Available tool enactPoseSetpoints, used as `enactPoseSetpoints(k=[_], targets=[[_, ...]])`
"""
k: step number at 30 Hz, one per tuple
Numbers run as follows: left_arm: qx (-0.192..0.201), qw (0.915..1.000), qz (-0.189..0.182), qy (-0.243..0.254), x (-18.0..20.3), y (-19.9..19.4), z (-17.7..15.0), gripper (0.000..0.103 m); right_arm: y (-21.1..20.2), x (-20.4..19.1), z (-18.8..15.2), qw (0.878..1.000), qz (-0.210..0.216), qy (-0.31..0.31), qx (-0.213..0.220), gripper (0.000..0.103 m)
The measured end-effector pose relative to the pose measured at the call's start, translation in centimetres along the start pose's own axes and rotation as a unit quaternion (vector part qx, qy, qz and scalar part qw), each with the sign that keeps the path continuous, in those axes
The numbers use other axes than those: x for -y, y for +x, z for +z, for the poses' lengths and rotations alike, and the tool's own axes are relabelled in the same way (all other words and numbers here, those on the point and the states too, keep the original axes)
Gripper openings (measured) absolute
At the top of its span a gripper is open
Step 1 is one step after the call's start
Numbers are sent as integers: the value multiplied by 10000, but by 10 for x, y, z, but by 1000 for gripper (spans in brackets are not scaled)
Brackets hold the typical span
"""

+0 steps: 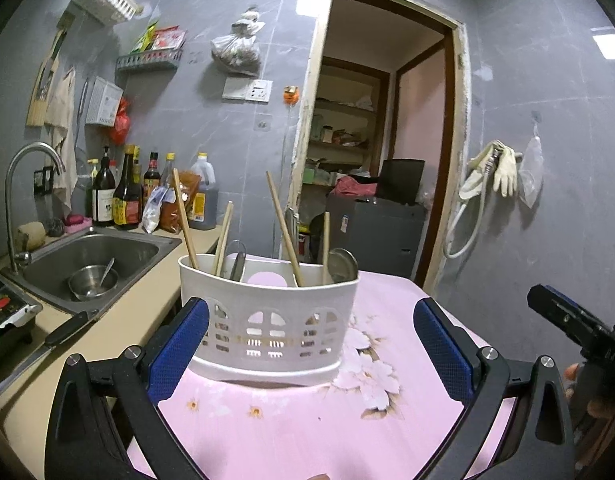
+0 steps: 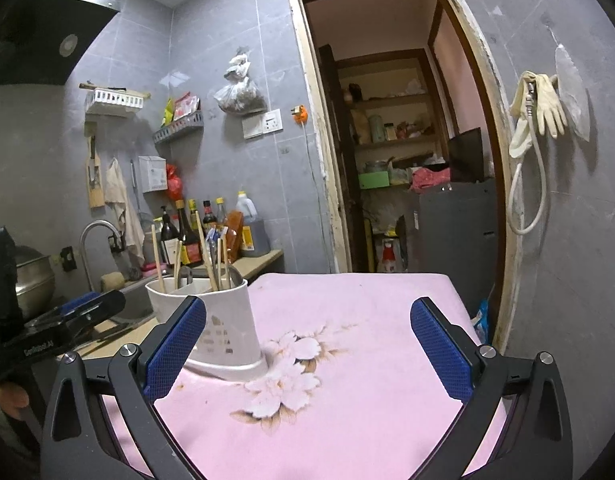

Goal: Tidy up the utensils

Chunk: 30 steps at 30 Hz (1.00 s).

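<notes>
On the pink flower-printed desk [image 1: 291,420] stands one white perforated plastic utensil holder [image 1: 267,320], carrying four wooden chopsticks [image 1: 285,228] and at least two metal utensils [image 1: 341,264]. Grey tiled walls and an open doorway [image 1: 383,140] enclose the kitchen. One steel sink [image 1: 107,248] with a bowl lies left, bottles [image 1: 127,196] behind. The left tool [image 1: 311,340] gapes wide before the holder, gripping nothing; the right tool [image 2: 307,352] likewise, empty, holder beside its left finger.
</notes>
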<state>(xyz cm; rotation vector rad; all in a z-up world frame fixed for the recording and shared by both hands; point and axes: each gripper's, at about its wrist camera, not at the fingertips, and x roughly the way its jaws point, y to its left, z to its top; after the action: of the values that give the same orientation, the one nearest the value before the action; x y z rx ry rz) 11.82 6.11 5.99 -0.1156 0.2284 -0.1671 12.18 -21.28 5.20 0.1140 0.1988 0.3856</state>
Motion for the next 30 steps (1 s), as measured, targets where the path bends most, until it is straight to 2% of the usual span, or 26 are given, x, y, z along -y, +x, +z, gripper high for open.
enactPoseSetpoints(k=[5, 13, 21, 30], targets=[[9, 9999, 40, 118, 9, -13, -6, 100, -19, 2, -6, 9999, -138, 48, -46, 103], [-36, 10000, 56, 35, 17, -34, -20, 100, -51, -2, -17, 9992, -380, -74, -4, 103], [-87, 9997, 228, 14, 24, -56, -44, 100, -70, -11, -32, 9985, -481, -215, -119, 103], [105, 9984, 559, 41, 29, -79, -62, 100, -86, -22, -51, 9956, -837, -414, -20, 103]])
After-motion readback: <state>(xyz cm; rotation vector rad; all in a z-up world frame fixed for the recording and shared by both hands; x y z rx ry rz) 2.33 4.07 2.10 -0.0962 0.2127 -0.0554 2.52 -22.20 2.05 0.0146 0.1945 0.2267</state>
